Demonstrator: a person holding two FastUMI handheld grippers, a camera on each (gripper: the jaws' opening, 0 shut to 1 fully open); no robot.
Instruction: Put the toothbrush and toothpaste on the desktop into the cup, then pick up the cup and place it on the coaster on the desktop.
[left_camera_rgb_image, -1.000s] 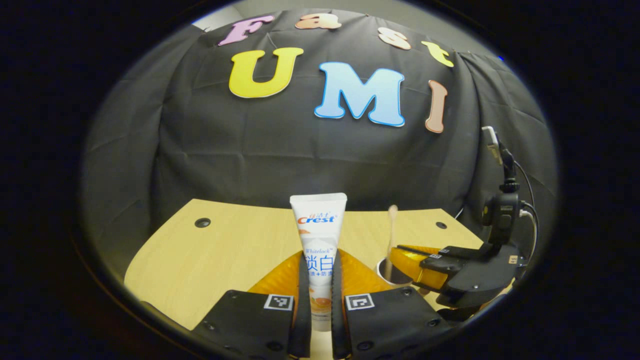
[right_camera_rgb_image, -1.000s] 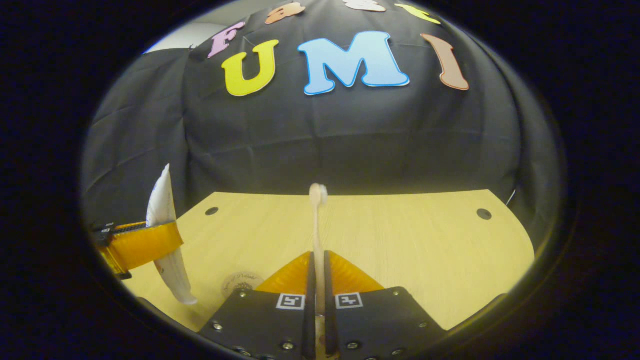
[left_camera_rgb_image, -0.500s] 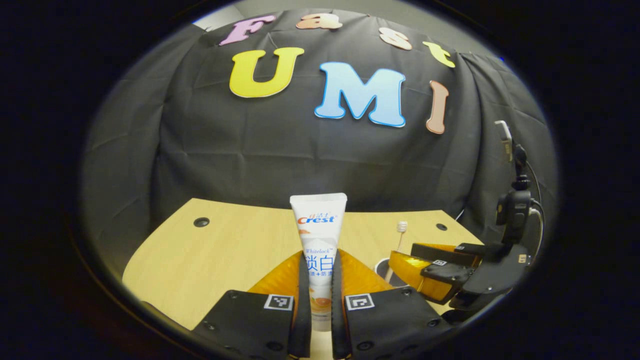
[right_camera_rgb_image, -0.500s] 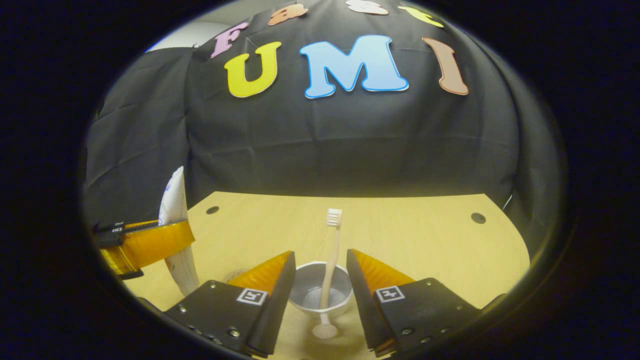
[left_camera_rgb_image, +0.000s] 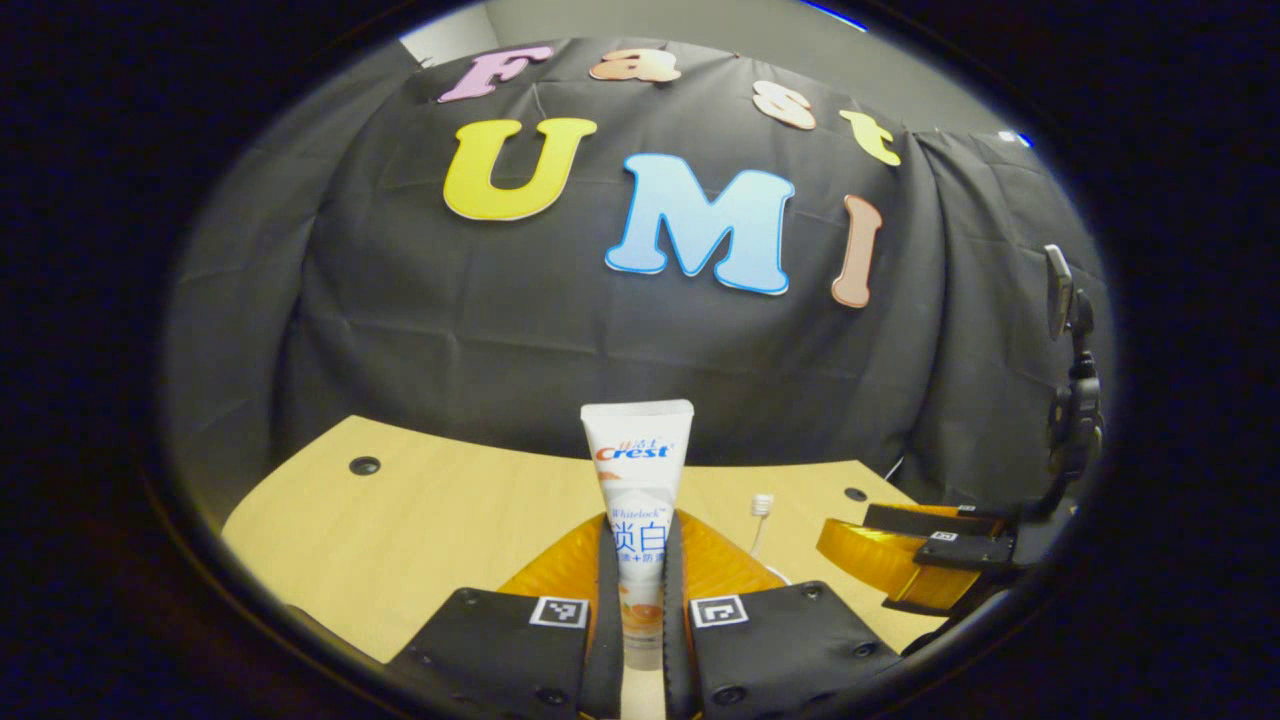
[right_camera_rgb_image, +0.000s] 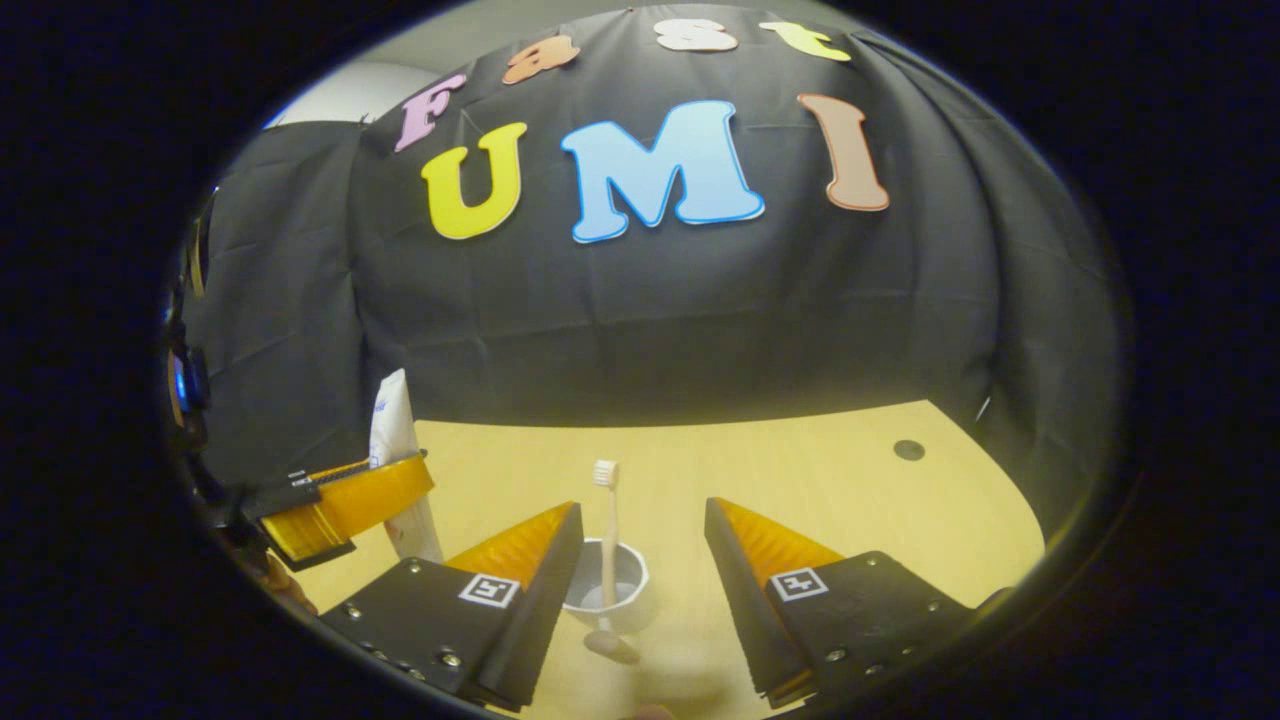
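Observation:
A white toothpaste tube (left_camera_rgb_image: 637, 500) stands upright between my left gripper's (left_camera_rgb_image: 640, 600) fingers, which are shut on its lower part, above the wooden desk (left_camera_rgb_image: 430, 520). Right of it, the toothbrush (left_camera_rgb_image: 761, 506) shows its head, and my right gripper (left_camera_rgb_image: 900, 555) hangs further right. In the right gripper view, a small white cup (right_camera_rgb_image: 625, 580) stands on the desk with the toothbrush (right_camera_rgb_image: 606, 520) upright in it, head up. My right gripper (right_camera_rgb_image: 643, 508) is open, fingers on either side of the cup and apart from it. At left, the left gripper (right_camera_rgb_image: 345, 500) holds the toothpaste (right_camera_rgb_image: 393, 430).
The light wooden desk (right_camera_rgb_image: 820, 480) has small dark cable holes (right_camera_rgb_image: 908, 450) near its back corners, one also at the back left (left_camera_rgb_image: 364, 465). The black cloth wall rises right behind it. Bare desk lies to the right of the cup.
My right gripper opened and let the toothbrush go into the cup, then drew back from it. My left gripper kept the toothpaste and tilted slightly.

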